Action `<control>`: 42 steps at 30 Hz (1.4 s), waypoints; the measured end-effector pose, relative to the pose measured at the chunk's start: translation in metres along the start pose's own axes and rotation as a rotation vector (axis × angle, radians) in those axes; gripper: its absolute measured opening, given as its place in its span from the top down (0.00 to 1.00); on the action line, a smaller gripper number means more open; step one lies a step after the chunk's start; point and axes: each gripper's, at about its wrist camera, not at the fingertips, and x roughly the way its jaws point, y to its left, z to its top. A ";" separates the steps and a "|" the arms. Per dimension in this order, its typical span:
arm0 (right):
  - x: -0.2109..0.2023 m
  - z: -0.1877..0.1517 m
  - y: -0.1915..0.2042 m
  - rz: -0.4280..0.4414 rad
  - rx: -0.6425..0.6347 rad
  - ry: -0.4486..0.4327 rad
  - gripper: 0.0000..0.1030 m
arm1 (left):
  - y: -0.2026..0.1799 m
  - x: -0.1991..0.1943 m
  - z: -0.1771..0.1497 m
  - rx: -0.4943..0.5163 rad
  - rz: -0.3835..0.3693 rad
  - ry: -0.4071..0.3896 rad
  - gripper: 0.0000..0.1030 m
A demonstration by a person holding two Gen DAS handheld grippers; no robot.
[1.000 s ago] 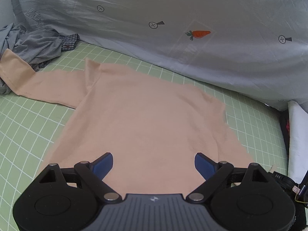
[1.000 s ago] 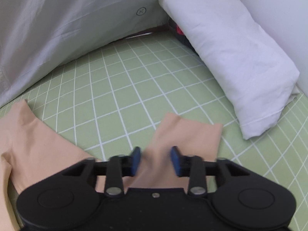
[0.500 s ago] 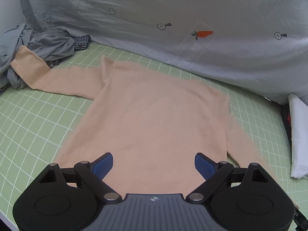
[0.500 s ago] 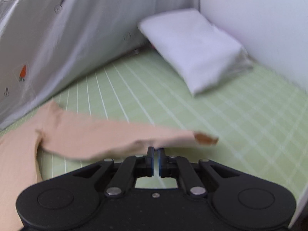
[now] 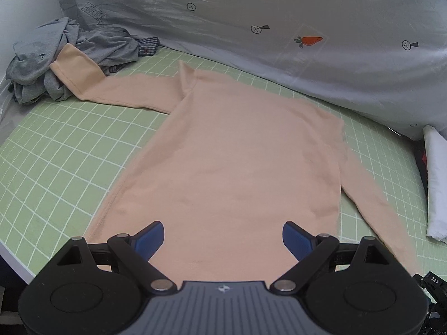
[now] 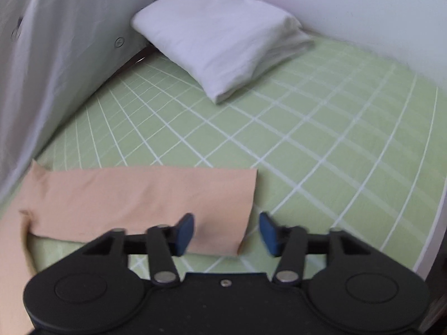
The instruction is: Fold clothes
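Observation:
A peach long-sleeved top (image 5: 229,162) lies flat on the green checked sheet (image 5: 56,162), its body spread out and its left sleeve (image 5: 111,89) stretched toward a grey clothes heap. My left gripper (image 5: 223,240) hovers wide open over the hem, holding nothing. In the right wrist view the right sleeve (image 6: 145,198) lies straight across the sheet (image 6: 321,145). My right gripper (image 6: 226,233) is opening just above the cuff end, its pads apart and off the cloth.
A heap of grey clothes (image 5: 69,55) sits at the far left corner. A grey printed quilt (image 5: 279,28) runs along the back. A white pillow (image 6: 220,33) lies at the right, near a white wall (image 6: 363,5). The bed's front edge (image 5: 14,262) is at lower left.
My right gripper shut on the sleeve's cuff, pulled it out straight, then let go and opened. The left gripper drew back, so more of the top shows.

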 end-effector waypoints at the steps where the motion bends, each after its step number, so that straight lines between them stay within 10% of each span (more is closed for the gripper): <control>1: 0.002 0.001 0.000 0.003 -0.029 0.016 0.97 | 0.002 -0.002 -0.001 -0.003 0.008 0.002 0.11; 7: 0.002 0.006 -0.016 -0.114 -0.085 -0.010 0.96 | 0.025 -0.015 -0.009 -0.033 0.058 -0.002 0.11; 9: -0.003 0.006 -0.014 -0.095 -0.087 -0.014 0.81 | 0.036 -0.017 -0.010 -0.054 0.069 0.003 0.11; 11: -0.015 -0.002 0.002 -0.059 -0.128 -0.039 0.35 | 0.047 -0.016 -0.010 -0.071 0.067 0.011 0.11; 14: -0.030 -0.022 0.035 0.073 -0.189 -0.024 0.30 | 0.061 -0.014 -0.009 -0.078 0.057 0.020 0.11; 19: -0.045 -0.076 0.102 0.368 -0.298 0.127 0.38 | 0.084 -0.017 -0.003 -0.076 0.026 0.011 0.11; 23: -0.055 -0.106 0.134 0.423 -0.382 0.225 0.58 | 0.107 -0.017 0.004 -0.070 0.004 0.007 0.11; 26: -0.060 -0.120 0.142 0.349 -0.445 0.237 0.97 | 0.125 -0.014 0.010 -0.073 -0.013 0.012 0.11; 34: -0.080 -0.136 0.140 0.129 -0.382 0.184 0.95 | 0.180 -0.003 0.038 -0.096 -0.031 0.004 0.11; 36: -0.085 -0.140 0.149 0.053 -0.391 0.168 0.76 | 0.194 -0.001 0.046 -0.101 -0.031 0.001 0.11; 38: -0.092 -0.145 0.163 0.010 -0.401 0.117 0.27 | 0.211 0.001 0.055 -0.116 -0.022 -0.009 0.11; 42: -0.093 -0.157 0.201 0.025 -0.416 0.062 0.05 | 0.247 0.008 0.073 -0.141 0.003 -0.022 0.11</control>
